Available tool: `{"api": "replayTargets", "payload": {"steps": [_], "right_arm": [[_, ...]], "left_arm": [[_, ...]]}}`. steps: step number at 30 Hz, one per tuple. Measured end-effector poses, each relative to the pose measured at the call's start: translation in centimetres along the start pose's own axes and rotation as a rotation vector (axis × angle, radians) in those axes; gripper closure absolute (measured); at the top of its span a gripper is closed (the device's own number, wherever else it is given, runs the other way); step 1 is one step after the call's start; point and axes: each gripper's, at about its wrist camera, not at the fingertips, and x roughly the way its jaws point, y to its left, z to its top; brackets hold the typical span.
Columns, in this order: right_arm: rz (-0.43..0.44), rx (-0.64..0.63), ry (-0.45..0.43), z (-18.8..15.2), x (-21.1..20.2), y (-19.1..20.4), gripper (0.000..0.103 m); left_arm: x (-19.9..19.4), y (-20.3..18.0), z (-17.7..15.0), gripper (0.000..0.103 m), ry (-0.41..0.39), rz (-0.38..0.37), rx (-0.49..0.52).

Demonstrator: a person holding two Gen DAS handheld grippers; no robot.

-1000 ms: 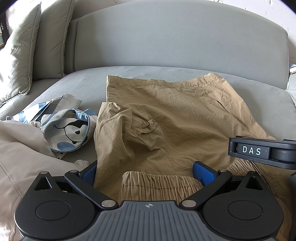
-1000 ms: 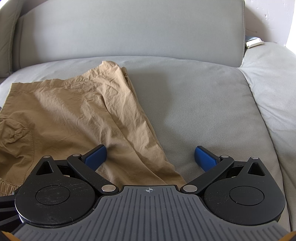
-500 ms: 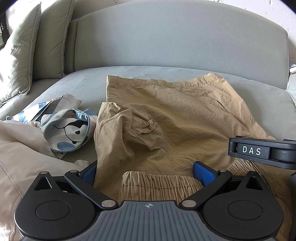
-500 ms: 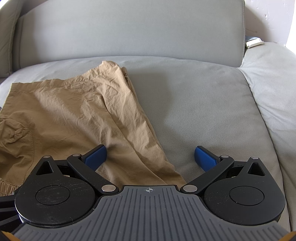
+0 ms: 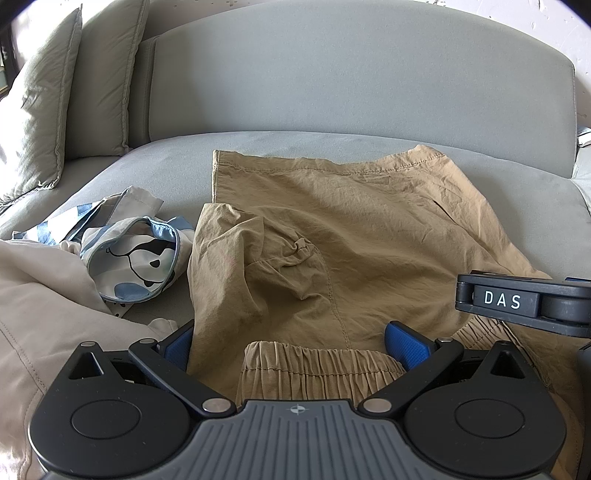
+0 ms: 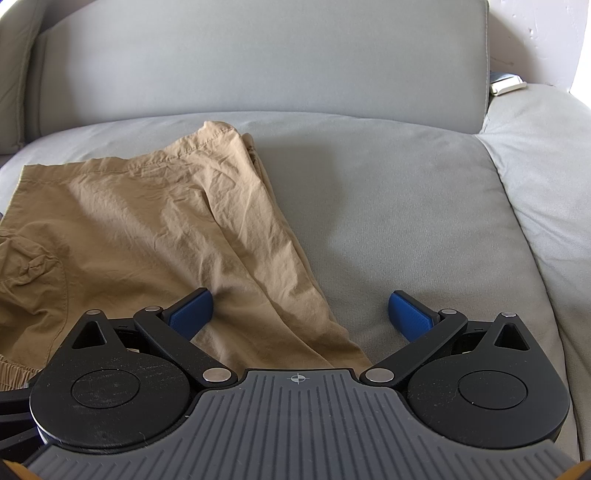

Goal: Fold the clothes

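Left wrist view: tan shorts (image 5: 351,236) lie spread across the grey sofa seat (image 5: 155,155) at centre frame, their gathered elastic waistband (image 5: 317,363) nearest the lens and one leg folded back over itself at left of centre. The left gripper (image 5: 293,341) sits at the bottom of the frame with its blue-padded jaws spread wide to either side of that waistband, gripping nothing. The right gripper (image 5: 524,301) (a dark bar lettered "DAS") enters from the right edge, over the shorts. A beige garment (image 5: 40,295) fills the lower left, with a cartoon-print cloth (image 5: 133,258) trimmed in blue beside it. Two grey cushions (image 5: 55,92) lean in the upper left corner against the padded backrest (image 5: 351,81); a white wall (image 5: 554,22) shows at upper right. Right wrist view: the right gripper (image 6: 299,314) also has its jaws wide apart and empty, one pad over the shorts' (image 6: 155,229) edge, the other over bare grey upholstery (image 6: 388,206). A small object (image 6: 506,84), too small to identify, rests at upper right.
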Motion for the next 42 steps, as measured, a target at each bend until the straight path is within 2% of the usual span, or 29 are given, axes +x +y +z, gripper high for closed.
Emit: {"api": "replayTargets", "payload": {"steps": [42], "right_arm": [[0.0, -0.001, 0.001, 0.09, 0.03, 0.0, 0.0]], "left_arm": [[0.02, -0.15, 0.02, 0.0, -0.007, 0.002, 0.021]]}}
